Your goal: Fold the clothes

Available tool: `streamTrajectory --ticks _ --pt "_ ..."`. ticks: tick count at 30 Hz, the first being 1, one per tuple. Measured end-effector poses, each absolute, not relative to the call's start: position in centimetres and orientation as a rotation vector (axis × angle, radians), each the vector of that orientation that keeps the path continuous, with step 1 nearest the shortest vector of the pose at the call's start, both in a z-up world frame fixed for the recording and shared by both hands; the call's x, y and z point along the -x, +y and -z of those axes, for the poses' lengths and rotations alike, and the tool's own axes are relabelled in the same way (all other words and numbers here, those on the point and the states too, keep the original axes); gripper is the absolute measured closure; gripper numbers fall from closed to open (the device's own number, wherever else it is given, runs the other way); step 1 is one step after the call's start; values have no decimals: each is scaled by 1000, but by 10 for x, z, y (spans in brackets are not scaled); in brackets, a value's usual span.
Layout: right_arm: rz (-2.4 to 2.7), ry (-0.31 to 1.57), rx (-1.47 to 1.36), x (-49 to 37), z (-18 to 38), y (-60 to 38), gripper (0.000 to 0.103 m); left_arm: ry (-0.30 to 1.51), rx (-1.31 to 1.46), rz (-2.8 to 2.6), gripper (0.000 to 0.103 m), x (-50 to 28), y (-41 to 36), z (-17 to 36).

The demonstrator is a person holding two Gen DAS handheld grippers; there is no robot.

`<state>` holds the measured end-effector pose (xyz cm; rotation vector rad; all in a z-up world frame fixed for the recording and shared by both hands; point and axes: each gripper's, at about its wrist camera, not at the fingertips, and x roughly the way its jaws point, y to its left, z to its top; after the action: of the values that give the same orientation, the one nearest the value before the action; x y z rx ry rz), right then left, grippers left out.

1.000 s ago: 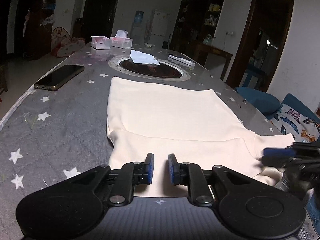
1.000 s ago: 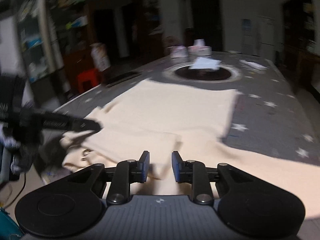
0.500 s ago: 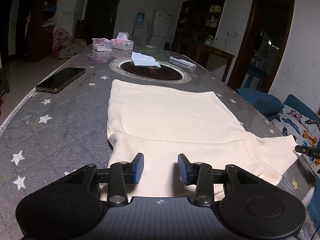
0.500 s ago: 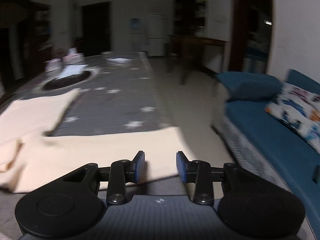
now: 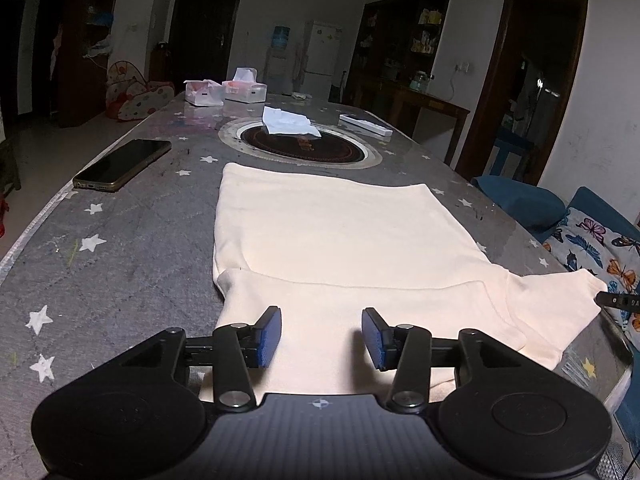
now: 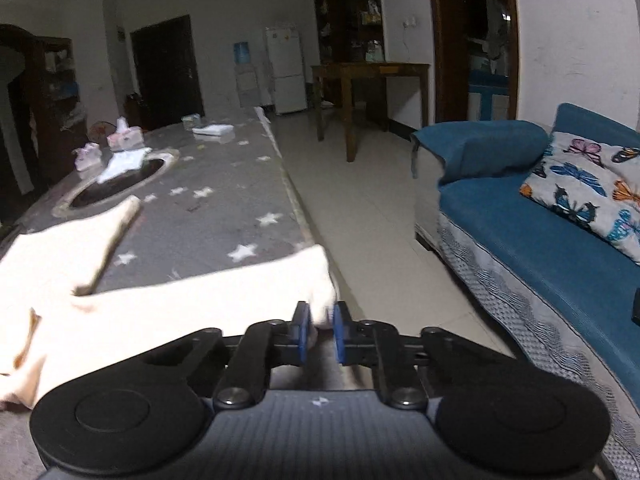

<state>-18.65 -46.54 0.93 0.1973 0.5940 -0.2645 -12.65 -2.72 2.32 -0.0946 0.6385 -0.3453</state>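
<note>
A cream top (image 5: 332,236) lies flat on the grey star-print table (image 5: 132,236), its left sleeve folded across the near part. My left gripper (image 5: 321,338) is open and empty, just above the folded sleeve. The right sleeve (image 6: 192,300) reaches toward the table's right edge. My right gripper (image 6: 320,326) has its blue pads closed on the cuff of that sleeve (image 6: 322,280) at the edge. The tip of the right gripper (image 5: 618,301) shows at the cuff in the left wrist view.
A phone (image 5: 122,164) lies at the table's left. A round inset hob (image 5: 300,146) with a white tissue (image 5: 290,122), two tissue boxes (image 5: 224,90) and a white remote (image 5: 366,125) stand farther back. A blue sofa (image 6: 540,236) with a butterfly pillow (image 6: 588,184) stands right of the table.
My left gripper opened wider over the folded sleeve. My right gripper swung from the left sleeve to the right sleeve's end and closed on its cuff.
</note>
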Motion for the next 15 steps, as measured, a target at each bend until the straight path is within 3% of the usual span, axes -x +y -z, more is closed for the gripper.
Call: streamTrajectory --ticks 15 --pt "-350 467 -215 130 -99 -351 95 584 131 343 46 139 -13 -31"
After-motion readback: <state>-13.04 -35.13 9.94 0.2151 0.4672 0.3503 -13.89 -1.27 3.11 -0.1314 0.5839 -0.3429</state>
